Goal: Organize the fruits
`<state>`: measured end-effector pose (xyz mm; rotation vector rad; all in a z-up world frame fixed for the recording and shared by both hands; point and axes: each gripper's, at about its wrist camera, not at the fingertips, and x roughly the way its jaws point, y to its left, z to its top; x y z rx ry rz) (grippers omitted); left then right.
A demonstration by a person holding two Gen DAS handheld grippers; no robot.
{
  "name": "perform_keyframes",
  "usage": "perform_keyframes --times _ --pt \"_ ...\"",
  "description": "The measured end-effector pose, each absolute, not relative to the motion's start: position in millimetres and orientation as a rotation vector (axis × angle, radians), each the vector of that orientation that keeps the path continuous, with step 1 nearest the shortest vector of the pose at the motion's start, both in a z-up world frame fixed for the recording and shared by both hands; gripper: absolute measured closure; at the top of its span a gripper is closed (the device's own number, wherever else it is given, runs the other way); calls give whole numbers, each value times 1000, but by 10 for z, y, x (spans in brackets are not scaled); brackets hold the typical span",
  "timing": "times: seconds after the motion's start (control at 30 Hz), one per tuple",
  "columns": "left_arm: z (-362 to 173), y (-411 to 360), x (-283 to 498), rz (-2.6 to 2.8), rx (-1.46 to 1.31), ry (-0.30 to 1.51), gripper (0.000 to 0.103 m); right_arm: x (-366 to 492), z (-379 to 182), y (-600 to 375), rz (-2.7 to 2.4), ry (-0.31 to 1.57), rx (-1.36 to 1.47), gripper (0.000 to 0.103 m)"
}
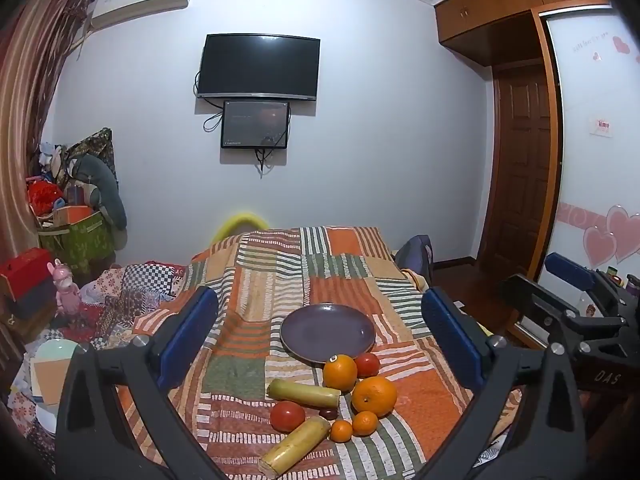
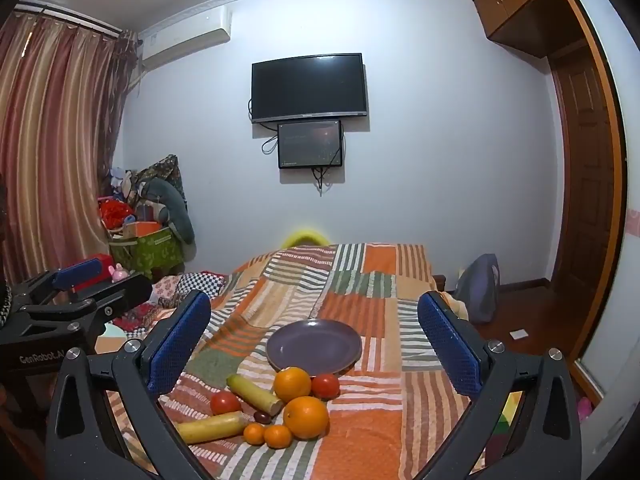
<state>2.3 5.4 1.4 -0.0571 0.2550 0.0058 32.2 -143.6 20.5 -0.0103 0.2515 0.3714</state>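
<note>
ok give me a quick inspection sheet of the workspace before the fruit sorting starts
surface: patchwork blanket over a bed, rumpled.
job's things: empty purple plate; in front of it two big oranges, two small oranges, two tomatoes, two yellow-green cane pieces and a small dark fruit, bunched close together.
clutter: piled boxes and bags in the far left corner.
grippers: left claw and right claw both open, holding nothing, short of the fruit.
cables: loose ones hang under the wall screens.
surroundings: curtain, air conditioner, wooden door.
</note>
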Motion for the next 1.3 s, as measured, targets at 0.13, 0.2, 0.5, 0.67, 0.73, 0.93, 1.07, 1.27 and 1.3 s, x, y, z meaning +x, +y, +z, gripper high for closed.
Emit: perform_keyframes --times 0.13,0.2,0.5,0.67,0.73,0.93,1.07,1.27,1.3 --pt "5 54 18 5 -57 255 0 317 207 -1443 371 250 -8 0" --pt "0 56 16 3 -55 254 0 308 213 -1440 369 249 -9 0" --pt "8 34 8 4 -55 252 0 319 238 -1445 375 244 -11 0" --pt "28 22 -4 3 -51 248 0 301 245 -1445 371 239 -6 0" --pt "33 18 -5 3 -50 249 0 295 243 -1443 372 239 -3 0" --pt "42 -1 -15 1 -48 252 0 282 243 -1441 373 238 3 0" --pt "39 -2 -19 0 -48 252 0 280 237 -1444 372 238 3 0" --pt "37 -4 -17 -3 -51 253 0 275 235 -1441 371 236 4 0" --pt "37 -8 -18 -3 -50 254 0 277 234 -1441 371 237 4 0"
